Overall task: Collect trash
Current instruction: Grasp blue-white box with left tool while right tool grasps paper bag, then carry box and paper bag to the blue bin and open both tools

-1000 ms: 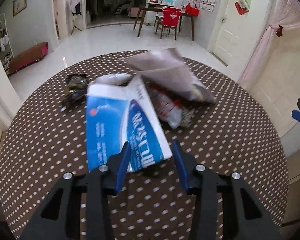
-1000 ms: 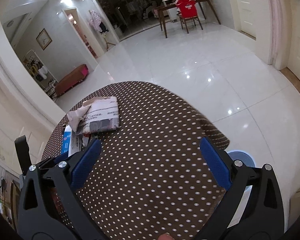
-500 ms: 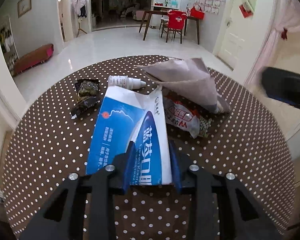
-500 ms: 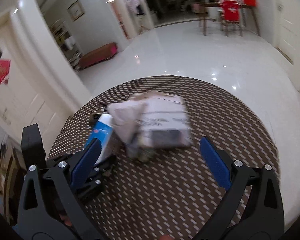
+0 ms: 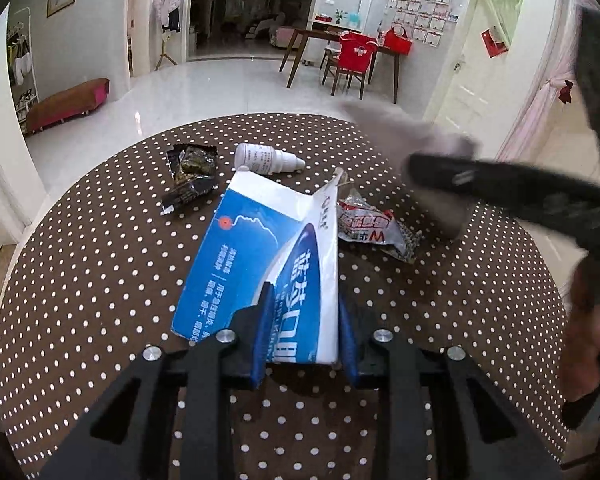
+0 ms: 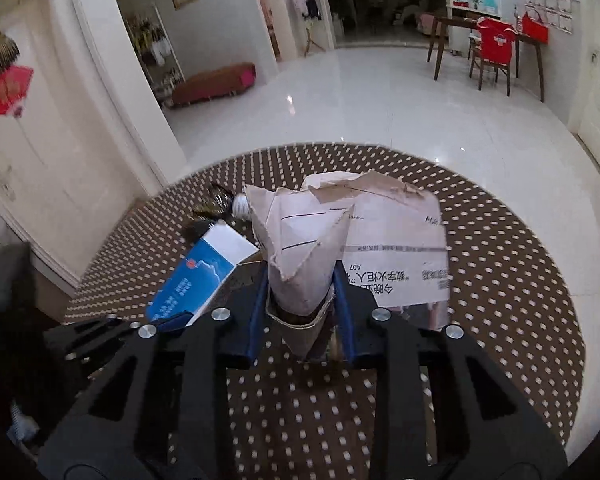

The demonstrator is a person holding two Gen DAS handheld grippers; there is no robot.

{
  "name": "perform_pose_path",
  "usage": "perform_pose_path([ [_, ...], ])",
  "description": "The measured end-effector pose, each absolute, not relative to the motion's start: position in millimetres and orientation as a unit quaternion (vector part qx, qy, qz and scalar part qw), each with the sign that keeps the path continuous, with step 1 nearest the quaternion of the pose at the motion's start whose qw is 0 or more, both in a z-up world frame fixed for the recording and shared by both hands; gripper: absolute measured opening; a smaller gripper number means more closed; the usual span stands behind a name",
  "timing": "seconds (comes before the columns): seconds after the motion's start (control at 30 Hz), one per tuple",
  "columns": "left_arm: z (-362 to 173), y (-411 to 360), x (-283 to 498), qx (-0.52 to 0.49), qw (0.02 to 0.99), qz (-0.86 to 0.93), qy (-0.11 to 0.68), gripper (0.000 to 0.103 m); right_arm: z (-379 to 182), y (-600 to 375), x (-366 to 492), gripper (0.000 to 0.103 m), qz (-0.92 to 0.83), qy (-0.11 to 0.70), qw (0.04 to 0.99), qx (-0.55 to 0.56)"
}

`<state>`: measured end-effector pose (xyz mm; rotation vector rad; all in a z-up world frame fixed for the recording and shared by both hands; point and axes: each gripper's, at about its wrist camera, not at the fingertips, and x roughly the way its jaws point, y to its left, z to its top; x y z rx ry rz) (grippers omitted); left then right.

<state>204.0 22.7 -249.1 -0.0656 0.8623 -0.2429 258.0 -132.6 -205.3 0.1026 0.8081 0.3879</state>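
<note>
Step in hand: the grab, both sides at once. Left hand-held gripper point(image 5: 304, 336) is clamped on the near edge of the flattened blue-and-white cardboard carton point(image 5: 260, 264); its jaws have just been closing and the carton sits between the blue pads. Carton lies tilted on the round bench with the brown white-dotted cloth point(image 5: 100, 280), far end toward the middle of the bench.

Right hand-held gripper point(image 6: 302, 308) has also just been closing, now clenched on a folded corner of the torn grey-brown paper mailer with printed labels point(image 6: 380, 240). Rest of the mailer is spread on the bench beyond the jaws. From the left camera that gripper is a dark blur crossing the right side.

Loose on the bench: small white plastic dropper bottle point(image 5: 266, 158) on its side, crumpled dark foil snack wrapper point(image 5: 190, 172), crinkled red-and-silver snack packet point(image 5: 374, 232) just beside the carton's right edge.

No bin visible in either view, so I can't tell where the drop goes.

Next move, my read: lift both pieces clear, straight up first. Mailer grip is on one flap only, so it'll likely swing or unfold; it may drag the packet under it. Then come back for the three small items.
</note>
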Motion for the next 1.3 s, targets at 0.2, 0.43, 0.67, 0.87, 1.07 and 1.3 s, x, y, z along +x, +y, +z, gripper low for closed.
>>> perform_pose_path([
  [0.2,-239,16,187,-0.048,0.903,-0.124,0.409,0.025,-180,-191,233,0.029,0.192,0.359,0.904,0.13],
  [0.43,-220,-2,160,-0.048,0.909,-0.133,0.392,0.024,-157,-246,201,0.029,0.174,0.325,0.914,0.171],
  [0.67,-187,-28,138,-0.037,0.915,-0.163,0.367,0.024,-148,-287,175,0.029,0.154,0.302,0.921,0.19],
  [0.87,-168,-72,130,-0.021,0.914,-0.203,0.351,0.024,-147,-334,146,0.029,0.111,0.287,0.928,0.21],
  [1.07,-158,-125,126,0.002,0.906,-0.248,0.344,0.024,-161,-389,126,0.029,0.05,0.29,0.927,0.233],
  [1.3,-159,-181,126,0.028,0.892,-0.29,0.345,0.024,-208,-443,115,0.03,-0.006,0.32,0.903,0.286],
])
